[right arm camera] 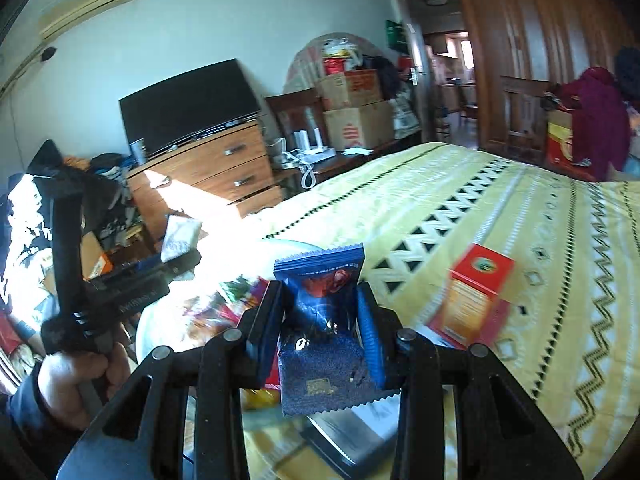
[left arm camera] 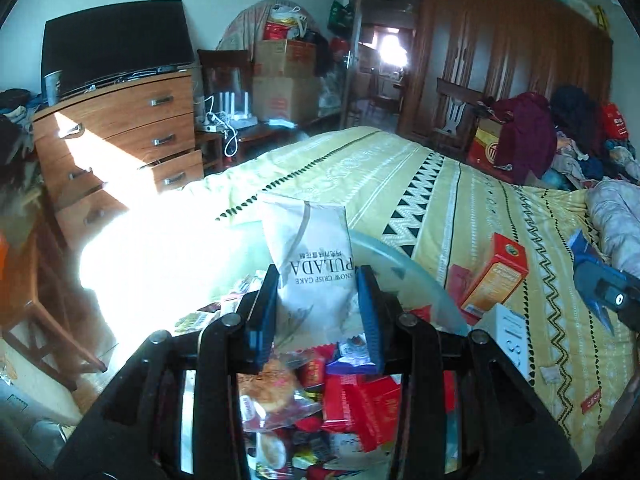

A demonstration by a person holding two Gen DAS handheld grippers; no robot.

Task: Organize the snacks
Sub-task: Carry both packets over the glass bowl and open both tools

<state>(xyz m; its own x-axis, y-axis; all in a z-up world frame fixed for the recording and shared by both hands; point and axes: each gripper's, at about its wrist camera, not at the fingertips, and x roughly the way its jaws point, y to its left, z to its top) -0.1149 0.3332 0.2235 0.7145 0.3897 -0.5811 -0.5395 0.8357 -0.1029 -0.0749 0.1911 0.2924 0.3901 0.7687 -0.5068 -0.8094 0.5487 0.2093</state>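
The left gripper [left arm camera: 318, 308] pinches a white bag [left arm camera: 310, 256] of snow crisp cake between its blue pads, held upright above a heap of snacks [left arm camera: 340, 400] on the bed [left arm camera: 460, 184]. The right gripper [right arm camera: 320, 328] pinches a blue packet [right arm camera: 324, 320] the same way, also lifted over the bed, with the snack heap low to its left. A red box [right arm camera: 472, 296] lies on the bedspread to the right, apart from both grippers. A pale round rim [left arm camera: 400, 264] shows behind the white bag, likely a basin or bowl, though too little is clear to say. Both packs are soft and air-filled, so either could slip out or twist in the jaws if swung fast. The white bag is gripped near its lower half and could flop over. With both hands loaded and close together, the packets may knock each other. Glare on the left hides part of the heap, so a drop there could land off target.
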